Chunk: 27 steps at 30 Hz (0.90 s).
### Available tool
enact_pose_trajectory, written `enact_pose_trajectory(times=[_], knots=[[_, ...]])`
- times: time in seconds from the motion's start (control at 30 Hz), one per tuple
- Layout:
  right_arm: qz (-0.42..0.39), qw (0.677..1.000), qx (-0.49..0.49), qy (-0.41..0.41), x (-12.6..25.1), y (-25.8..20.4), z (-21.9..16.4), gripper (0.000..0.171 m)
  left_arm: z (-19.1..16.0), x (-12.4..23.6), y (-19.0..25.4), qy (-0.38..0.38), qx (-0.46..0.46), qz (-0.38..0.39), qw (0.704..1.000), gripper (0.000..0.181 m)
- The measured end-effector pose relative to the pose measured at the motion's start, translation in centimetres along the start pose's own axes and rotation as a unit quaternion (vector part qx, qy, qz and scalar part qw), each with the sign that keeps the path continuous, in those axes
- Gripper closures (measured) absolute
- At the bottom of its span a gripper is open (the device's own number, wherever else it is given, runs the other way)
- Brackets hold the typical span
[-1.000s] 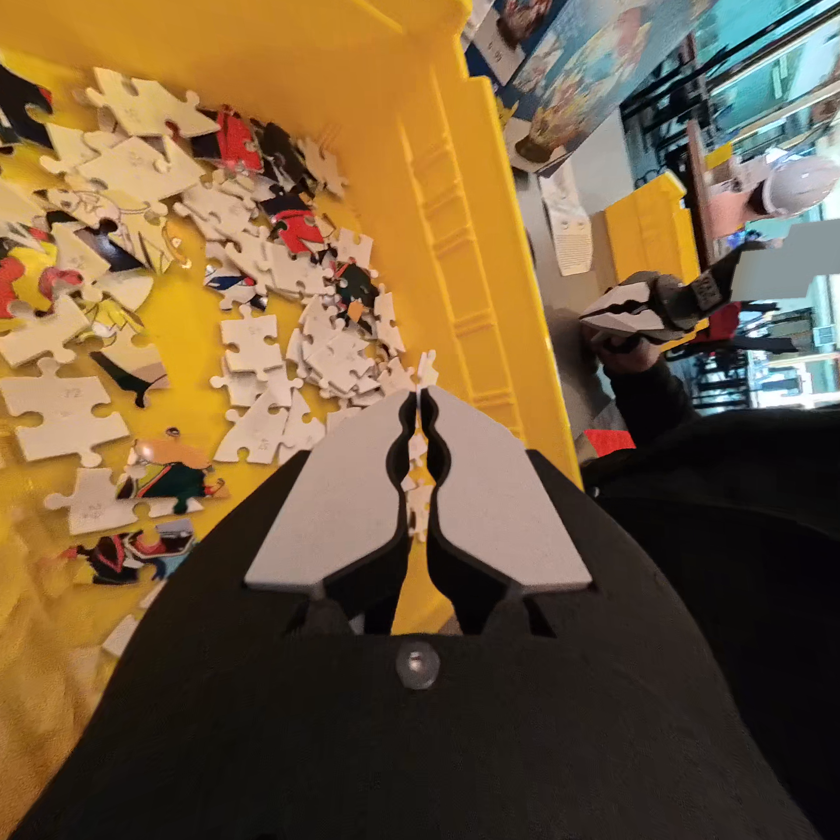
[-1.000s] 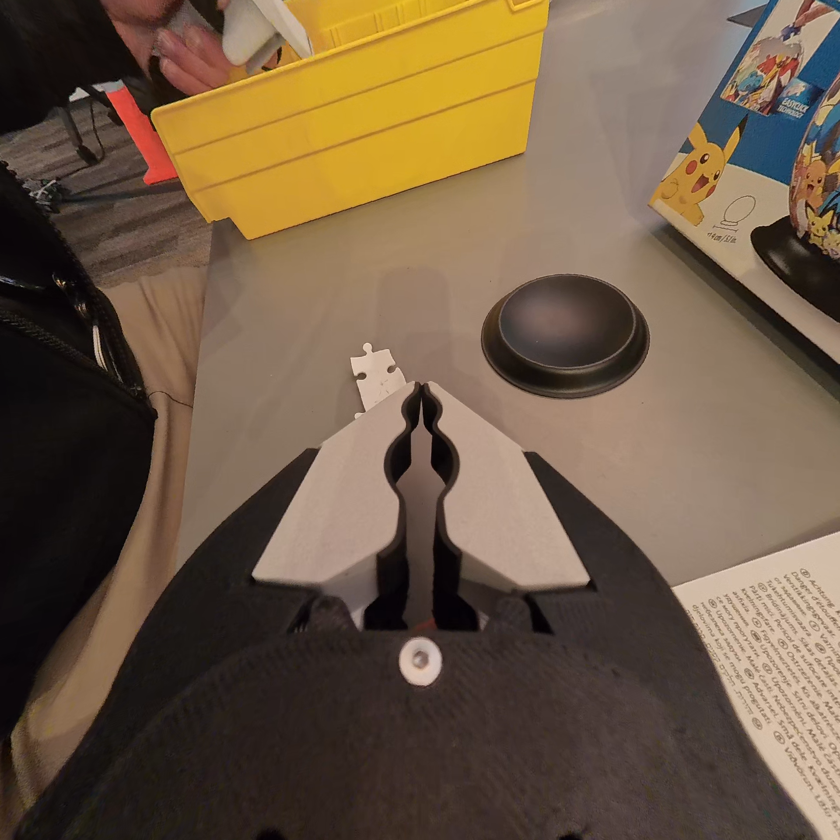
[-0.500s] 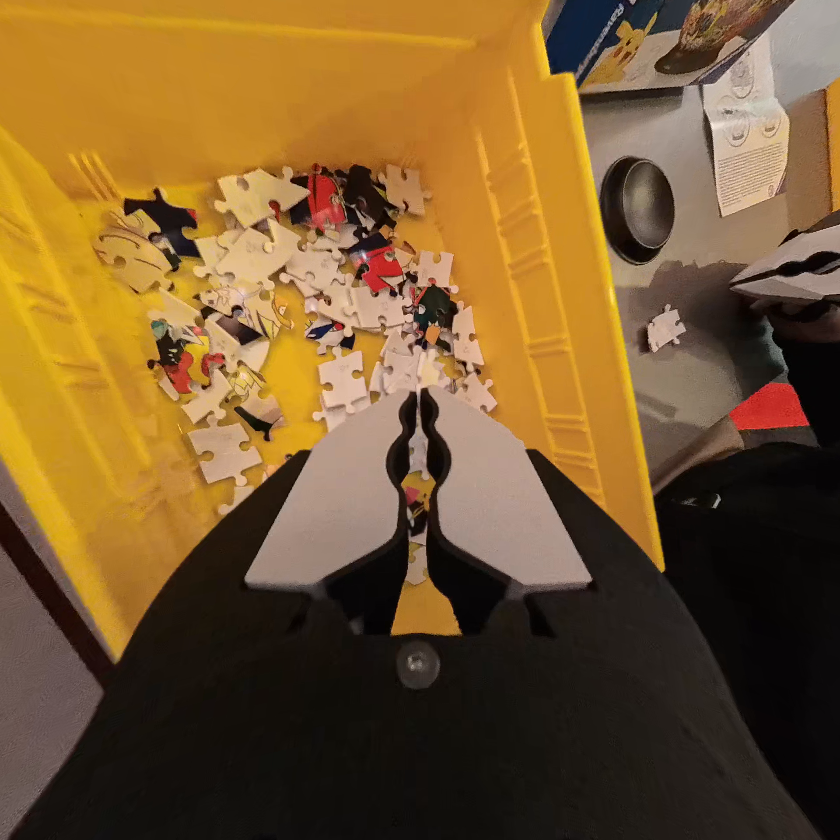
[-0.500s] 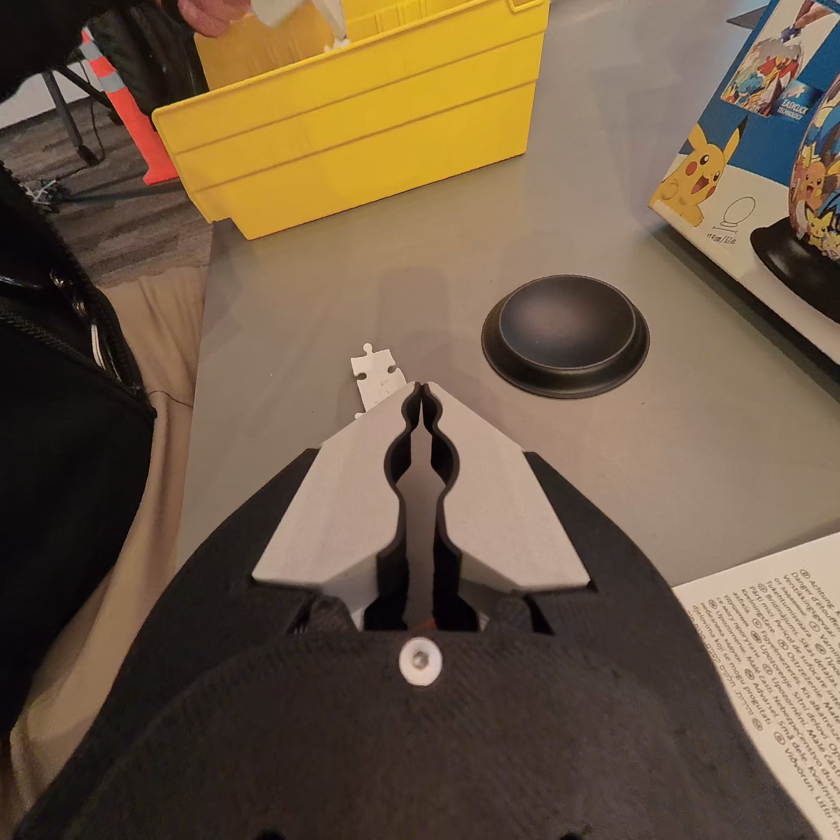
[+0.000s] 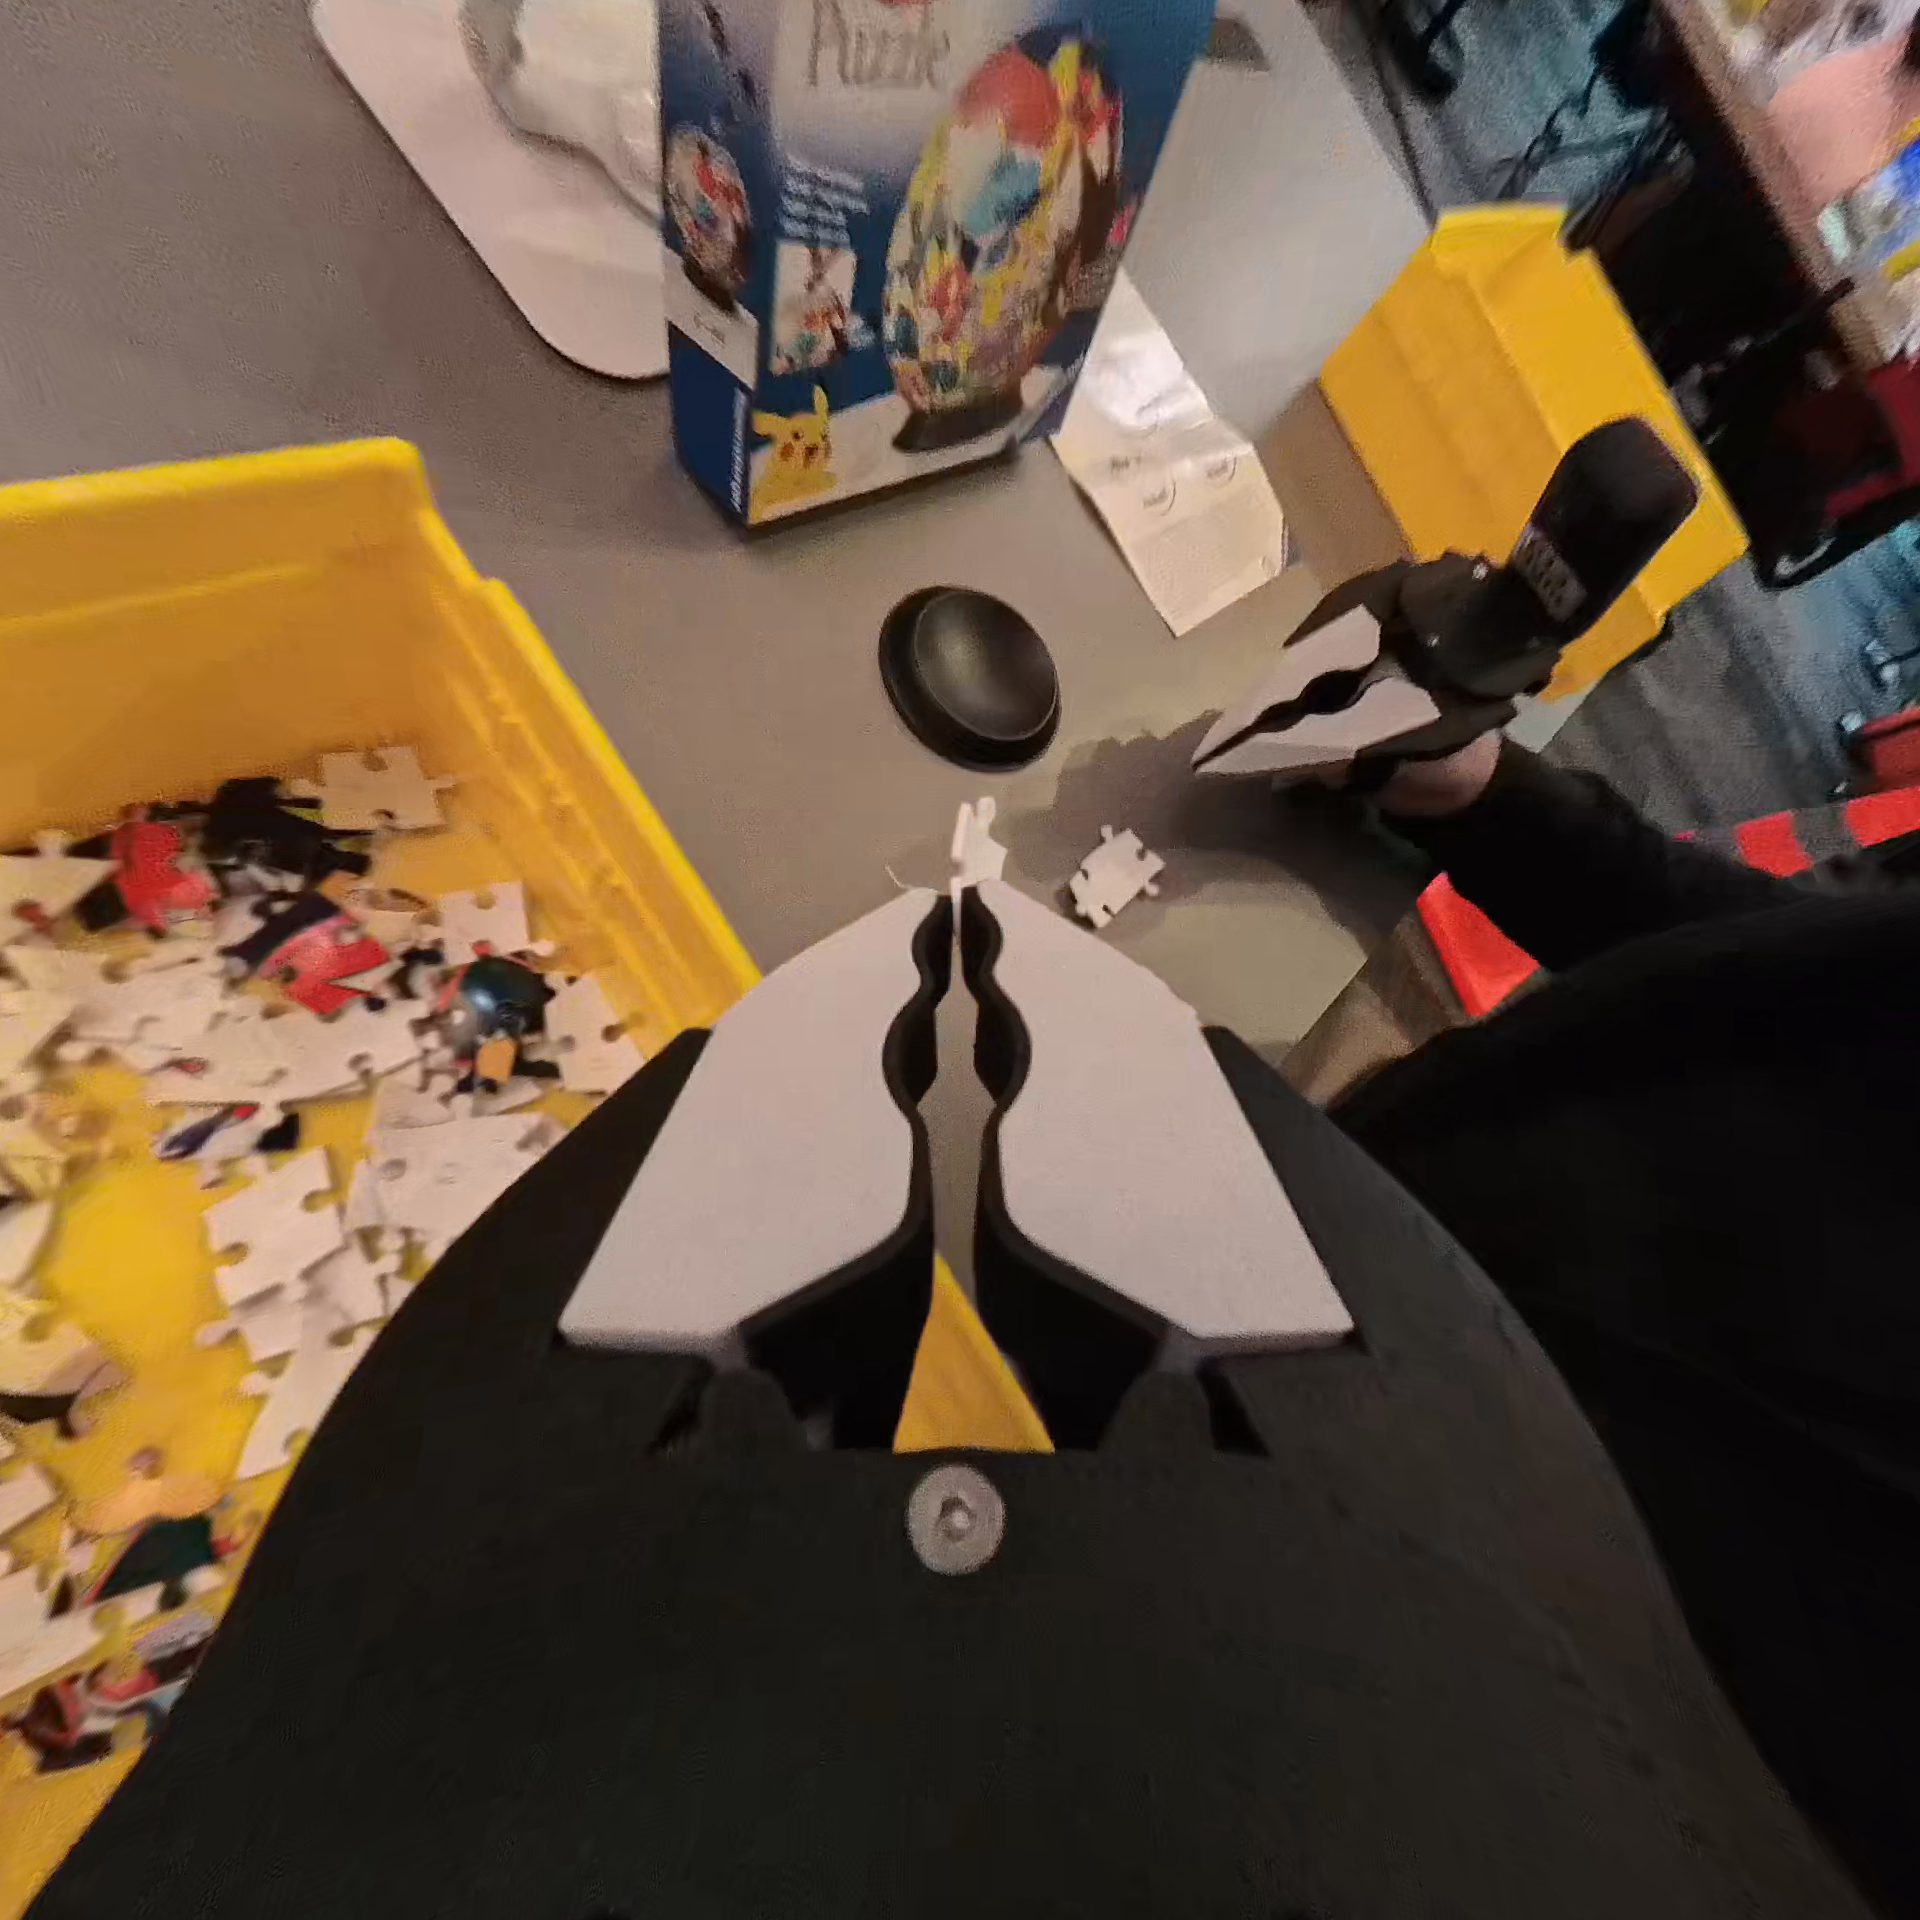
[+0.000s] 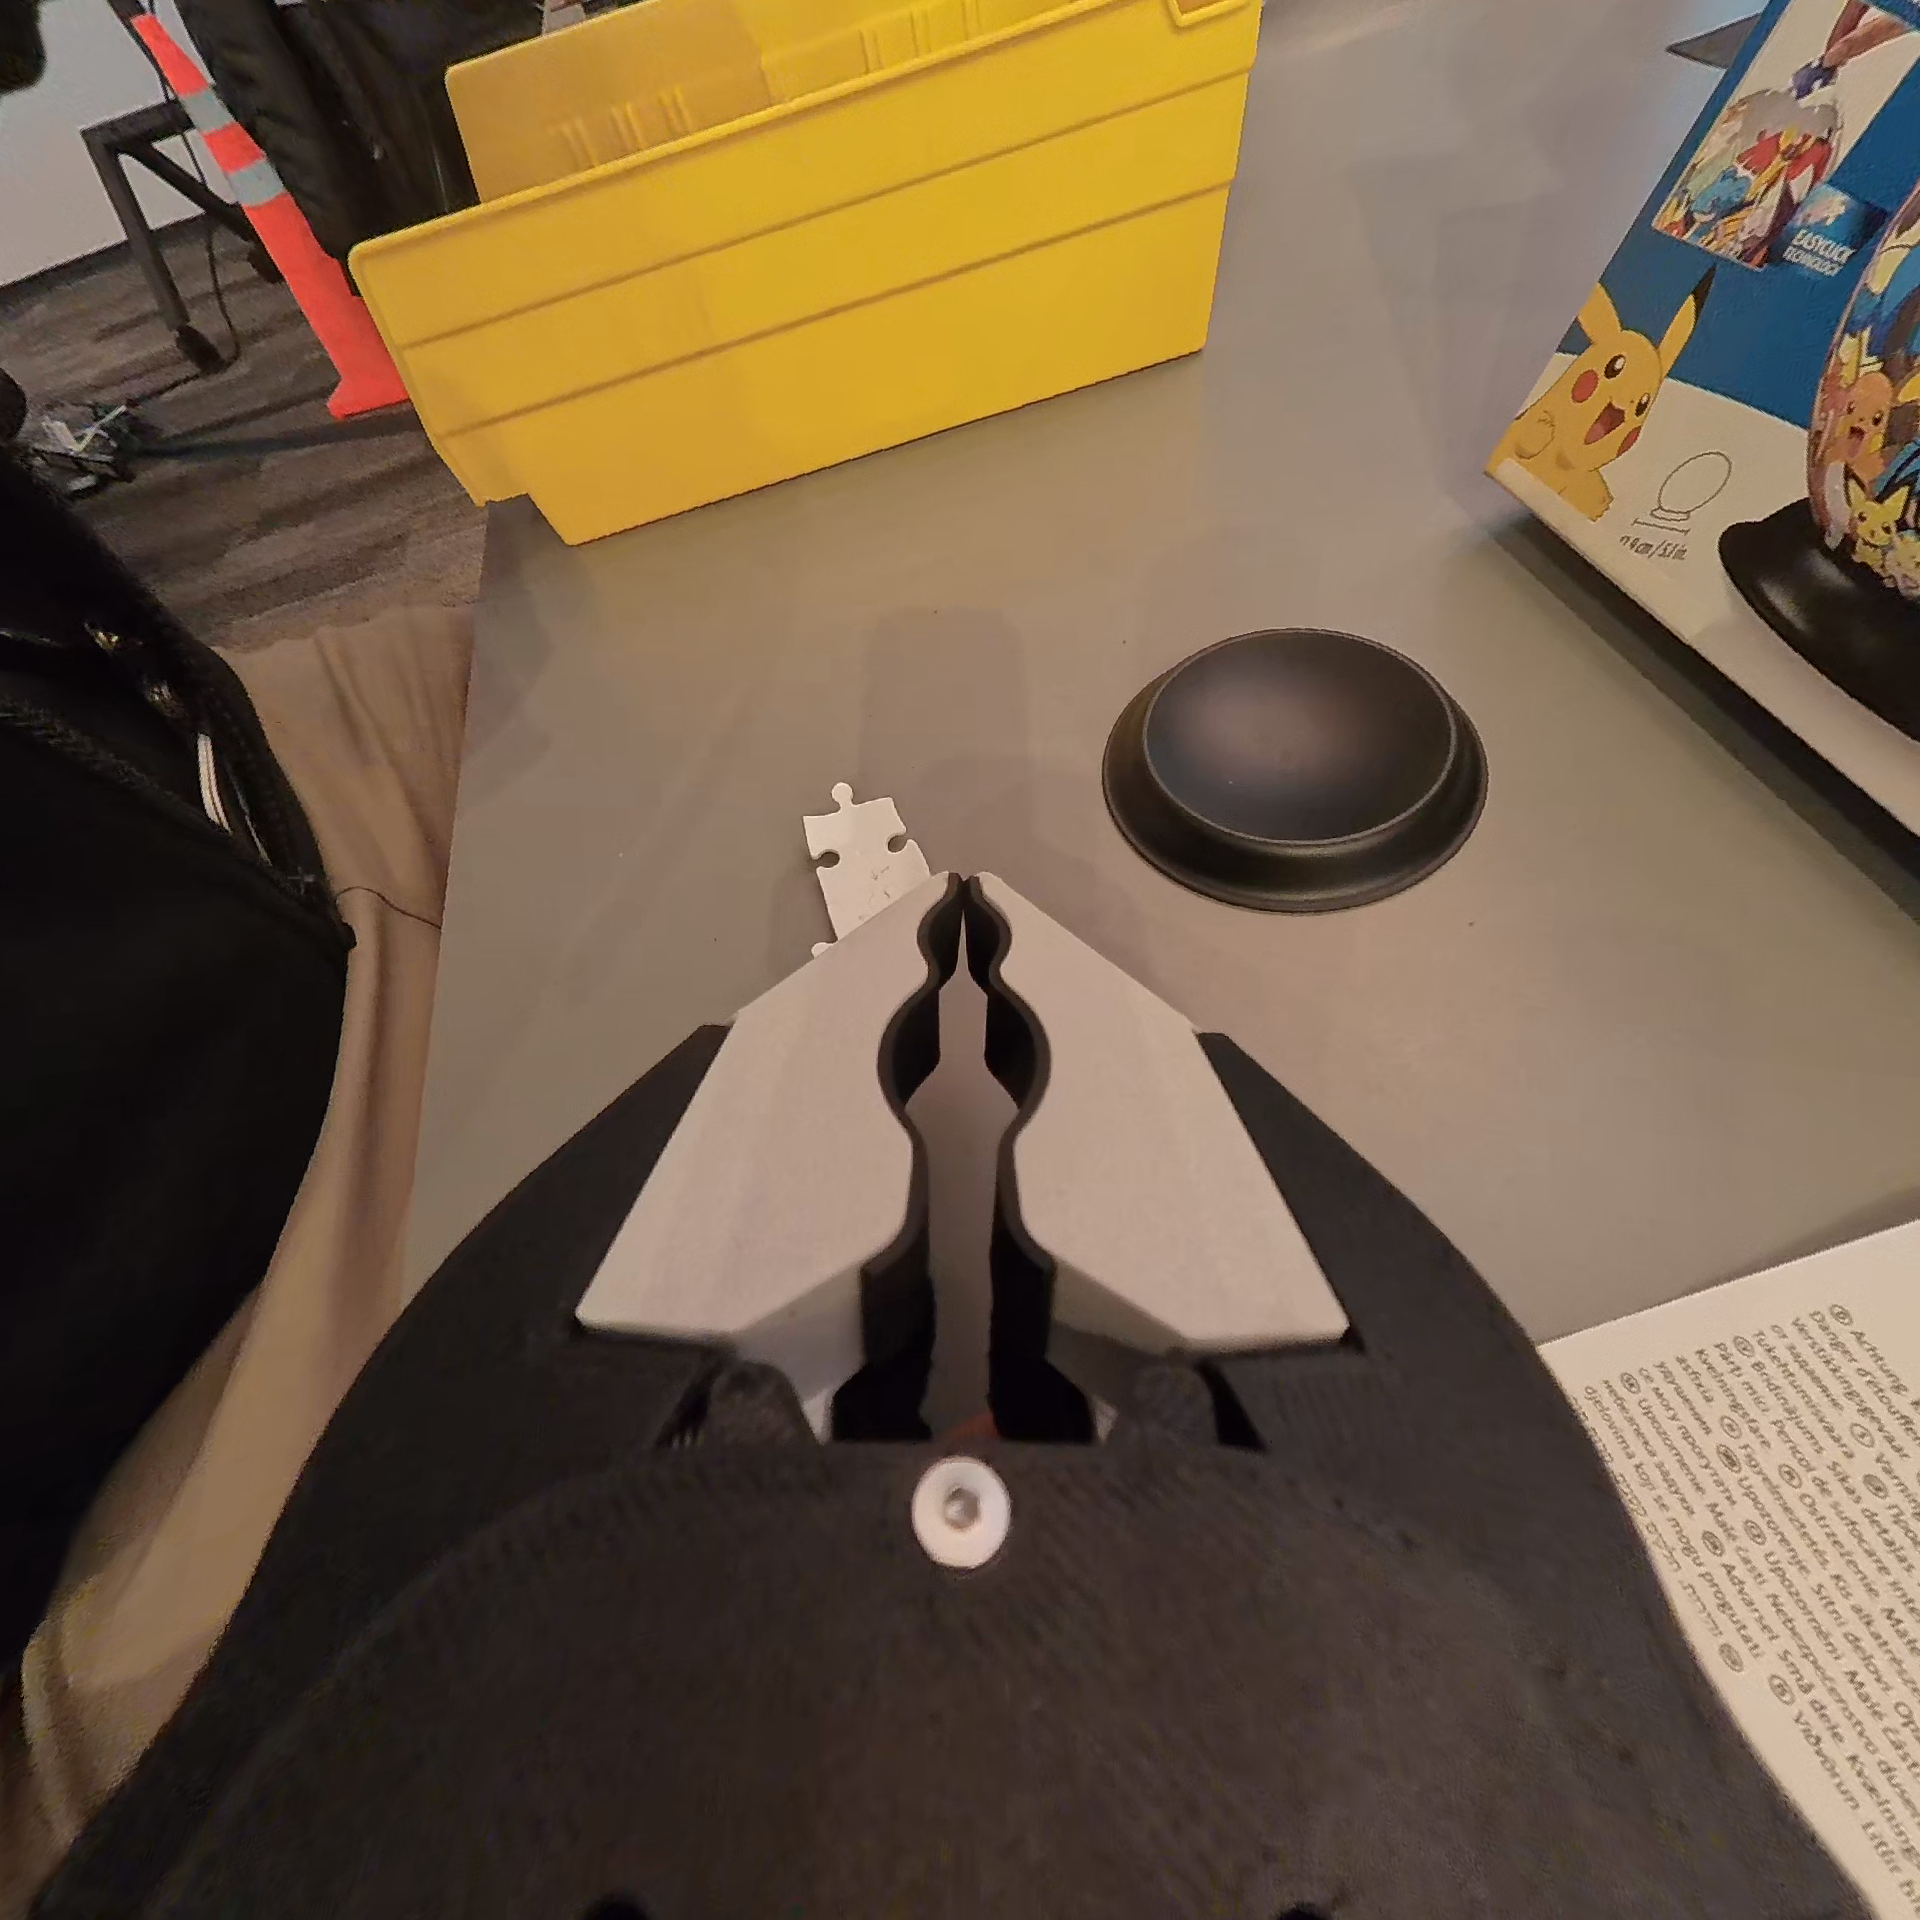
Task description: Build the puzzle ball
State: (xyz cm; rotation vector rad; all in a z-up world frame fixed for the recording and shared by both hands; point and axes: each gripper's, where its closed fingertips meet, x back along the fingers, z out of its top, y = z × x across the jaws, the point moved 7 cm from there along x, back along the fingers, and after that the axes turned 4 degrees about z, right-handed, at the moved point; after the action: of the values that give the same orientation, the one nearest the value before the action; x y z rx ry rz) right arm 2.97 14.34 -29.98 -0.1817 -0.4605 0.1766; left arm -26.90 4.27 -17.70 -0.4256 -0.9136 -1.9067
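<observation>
Left hand-held gripper (image 5: pixel 957 902): tips clenched on a white puzzle piece (image 5: pixel 977 840), held edge-on and upright above the grey bench (image 5: pixel 727 644), just past the corner of the yellow bin (image 5: pixel 540 665). A thin white sliver shows beside the tips; possibly a second piece, but motion blur leaves it unclear.

Loose puzzle pieces (image 5: pixel 312 1049) are heaped in the bin, most white side up, some showing red, black and blue print.

A single white piece (image 5: pixel 1114 875) lies flat on the bench, near the left tips and apart from them. In the right wrist view it sits partly under the left finger of the right hand-held gripper (image 6: pixel 961 885).

Right hand-held gripper: tips pressed together, nothing between them, low over the bench.

The black round stand (image 6: pixel 1294 774) sits on the bench between the bin and the puzzle box (image 5: pixel 914 260), touching neither. A printed instruction sheet (image 6: pixel 1766 1538) lies at the right. A second yellow bin (image 5: pixel 1496 416) sits at the far right edge.
</observation>
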Motion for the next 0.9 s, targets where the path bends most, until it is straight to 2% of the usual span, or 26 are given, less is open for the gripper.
enact_pose_trajectory(times=[0.13,0.23,0.3,0.4,0.57,0.7,0.73,0.83,0.9], knots=[[0.001,1.000,0.002,-0.002,0.0,-0.1,0.0,0.171,-2.1,-6.1,4.8,-0.061,-0.038,0.023,0.997,0.179],[0.002,1.000,0.004,-0.002,0.0,-0.1,0.0,0.171,-3.4,-10.4,7.0,-0.078,-0.074,0.062,0.992,0.179],[0.002,1.000,0.006,0.000,0.0,-0.1,0.0,0.171,-4.0,-12.4,7.0,-0.081,-0.105,0.105,0.986,0.179],[0.001,1.000,0.008,0.000,0.0,-0.2,0.0,0.171,-4.6,-14.7,5.4,-0.074,-0.083,0.129,0.985,0.180],[0.001,1.000,0.010,0.000,0.0,-0.2,0.0,0.171,-7.0,-16.7,3.6,-0.087,-0.017,0.114,0.989,0.180],[0.001,1.000,0.009,-0.002,-0.1,-0.2,0.0,0.171,-7.7,-16.8,3.0,-0.089,0.008,0.108,0.990,0.179],[0.001,1.000,0.009,-0.003,-0.1,-0.2,0.0,0.171,-7.7,-16.7,3.0,-0.086,0.012,0.108,0.990,0.175],[0.001,1.000,0.008,-0.003,-0.1,-0.2,-0.1,0.171,-7.1,-16.1,3.4,-0.075,0.014,0.113,0.991,0.139],[0.001,1.000,0.008,-0.004,-0.1,-0.2,-0.1,0.171,-6.7,-15.6,3.6,-0.063,-0.005,0.124,0.990,0.137]])
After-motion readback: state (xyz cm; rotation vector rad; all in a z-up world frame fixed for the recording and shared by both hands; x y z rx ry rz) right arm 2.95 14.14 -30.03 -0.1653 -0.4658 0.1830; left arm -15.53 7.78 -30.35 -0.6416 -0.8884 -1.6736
